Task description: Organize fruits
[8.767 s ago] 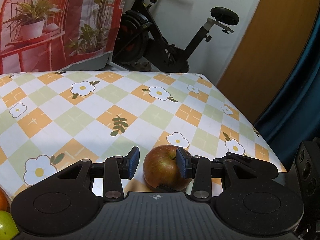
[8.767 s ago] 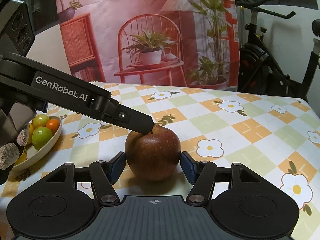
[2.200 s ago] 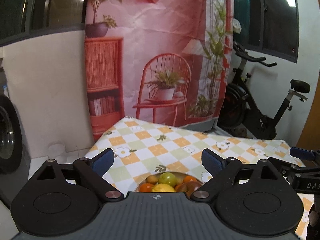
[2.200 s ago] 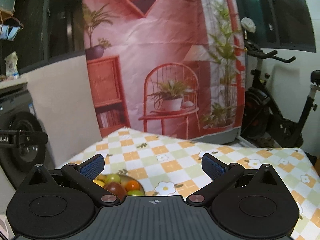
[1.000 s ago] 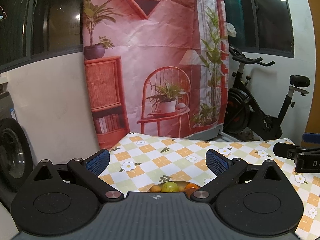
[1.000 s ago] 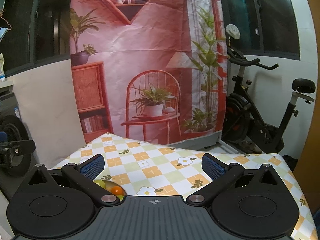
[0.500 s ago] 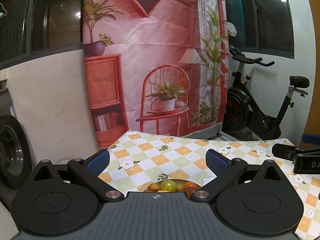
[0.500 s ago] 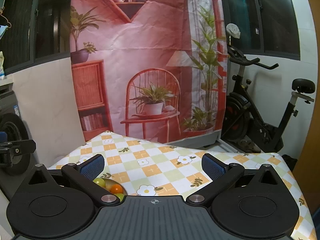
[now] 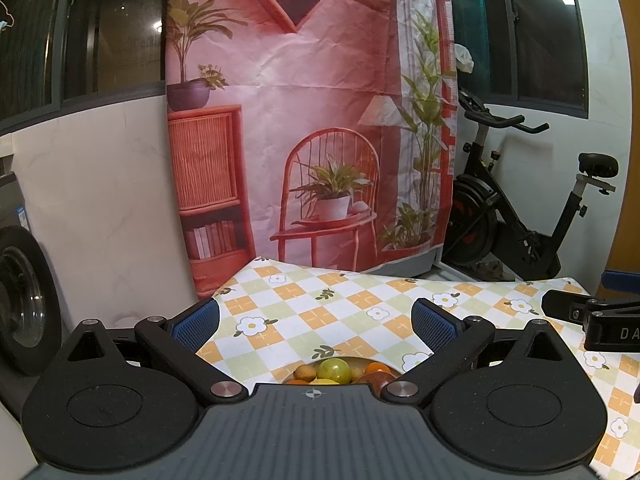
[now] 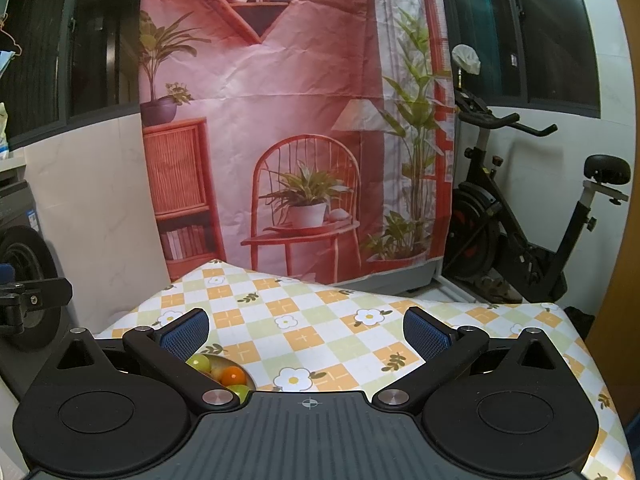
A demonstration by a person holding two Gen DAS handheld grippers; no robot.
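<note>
A bowl of fruit point(image 9: 340, 370) sits on the checked tablecloth just beyond my left gripper's body, showing a green fruit, orange ones and a dark red apple point(image 9: 378, 378). My left gripper point(image 9: 316, 326) is held above the table, open and empty. In the right wrist view the same bowl point(image 10: 222, 374) peeks out at lower left with green and orange fruit. My right gripper point(image 10: 306, 334) is also open and empty, raised over the cloth. The right gripper's finger point(image 9: 576, 314) shows at the left view's right edge.
The table point(image 10: 320, 320) carries a flower-patterned checked cloth. Behind it hangs a pink printed backdrop point(image 10: 296, 120). An exercise bike point(image 10: 520, 220) stands at the right. A washing machine point(image 9: 20, 300) is at the left beside a white wall.
Over the last second both views are nearly steady, with a slight drift. Compared with 8.8 s ago, the apple is no longer between the grippers and both have lifted back from the table.
</note>
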